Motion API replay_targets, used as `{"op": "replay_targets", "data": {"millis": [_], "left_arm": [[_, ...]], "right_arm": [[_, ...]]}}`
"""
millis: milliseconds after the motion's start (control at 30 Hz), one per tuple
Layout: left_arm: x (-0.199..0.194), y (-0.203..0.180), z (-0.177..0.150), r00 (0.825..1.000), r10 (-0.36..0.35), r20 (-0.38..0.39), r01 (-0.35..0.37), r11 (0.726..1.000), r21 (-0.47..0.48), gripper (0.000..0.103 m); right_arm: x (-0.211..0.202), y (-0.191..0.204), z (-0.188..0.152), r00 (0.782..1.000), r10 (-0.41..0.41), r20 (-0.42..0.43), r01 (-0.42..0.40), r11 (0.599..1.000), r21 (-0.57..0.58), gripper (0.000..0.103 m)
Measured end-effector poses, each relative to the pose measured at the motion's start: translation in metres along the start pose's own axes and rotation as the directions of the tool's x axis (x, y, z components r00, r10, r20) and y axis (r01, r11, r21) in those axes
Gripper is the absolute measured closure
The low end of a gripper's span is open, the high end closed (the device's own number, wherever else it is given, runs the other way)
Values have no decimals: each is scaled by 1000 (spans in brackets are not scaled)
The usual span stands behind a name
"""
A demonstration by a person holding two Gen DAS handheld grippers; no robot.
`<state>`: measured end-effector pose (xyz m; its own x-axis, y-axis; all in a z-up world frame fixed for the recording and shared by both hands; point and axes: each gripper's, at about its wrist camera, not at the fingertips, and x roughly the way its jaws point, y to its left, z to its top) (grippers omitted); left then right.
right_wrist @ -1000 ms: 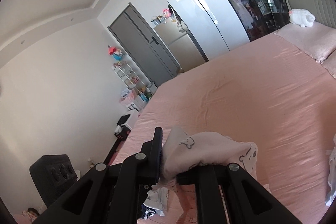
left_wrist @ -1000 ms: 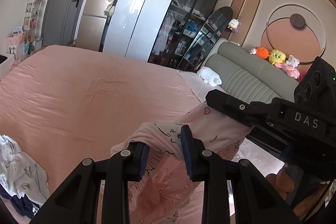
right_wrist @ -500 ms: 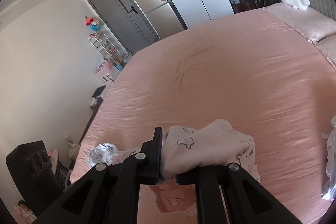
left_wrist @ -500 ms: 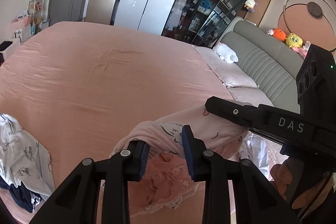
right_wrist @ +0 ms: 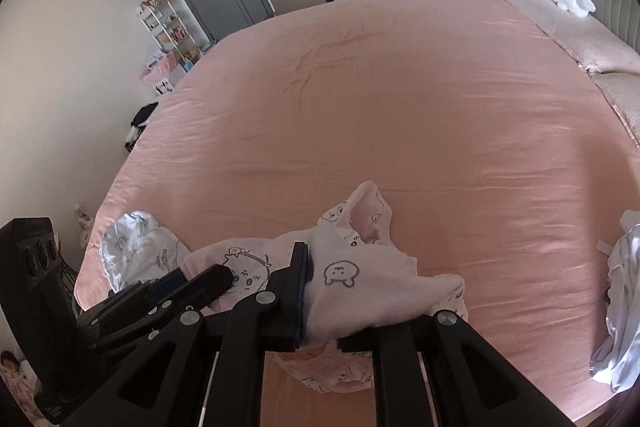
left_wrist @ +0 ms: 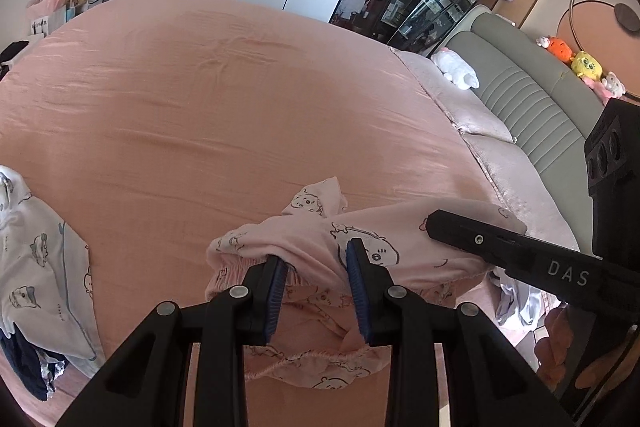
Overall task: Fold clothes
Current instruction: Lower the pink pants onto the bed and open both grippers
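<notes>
Low in both frames, the pink printed garment (left_wrist: pixel 304 239) was pinched at two spots: the left gripper (left_wrist: pixel 316 287) was clamped on its bunched edge, while the right gripper (right_wrist: pixel 320 303) had cloth between jaws that were opening a bit. The rest of it was draped onto the near edge of the pink bed (left_wrist: pixel 224 99). A white printed garment (left_wrist: pixel 36 259) was left at lower left, and a grey headboard (left_wrist: pixel 532 107) was seen farther back at right.

Two black grippers: the left gripper (left_wrist: pixel 316 289) has blue pads and silver screws; the right gripper (left_wrist: pixel 520 259) reads "DAS" in white.
</notes>
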<state>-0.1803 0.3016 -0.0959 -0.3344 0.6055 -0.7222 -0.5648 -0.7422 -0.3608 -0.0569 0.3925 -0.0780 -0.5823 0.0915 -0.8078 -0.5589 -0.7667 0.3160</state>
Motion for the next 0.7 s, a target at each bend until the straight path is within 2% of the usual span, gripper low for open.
{"op": "replay_targets", "data": {"millis": [67, 133, 267, 467, 567, 700], "left_arm": [[6, 4, 0, 1000, 9, -18, -8, 1000, 10, 76], [11, 9, 1, 1000, -2, -26, 3, 1000, 12, 76], [12, 21, -3, 999, -32, -30, 32, 999, -2, 76], [12, 24, -13, 999, -3, -49, 6, 998, 64, 76], [8, 32, -20, 997, -65, -52, 67, 997, 45, 76], [-6, 49, -24, 989, -145, -19, 145, 989, -23, 75]], "right_arm": [[7, -9, -3, 998, 42, -42, -40, 998, 48, 88], [14, -18, -5, 997, 54, -52, -50, 995, 82, 79], [21, -33, -5, 997, 56, -56, -48, 990, 129, 77], [25, -38, -4, 994, 93, -50, -82, 981, 176, 77], [20, -39, 1, 995, 96, -17, -92, 979, 181, 77], [14, -43, 6, 986, 164, 26, -165, 957, 237, 77]]}}
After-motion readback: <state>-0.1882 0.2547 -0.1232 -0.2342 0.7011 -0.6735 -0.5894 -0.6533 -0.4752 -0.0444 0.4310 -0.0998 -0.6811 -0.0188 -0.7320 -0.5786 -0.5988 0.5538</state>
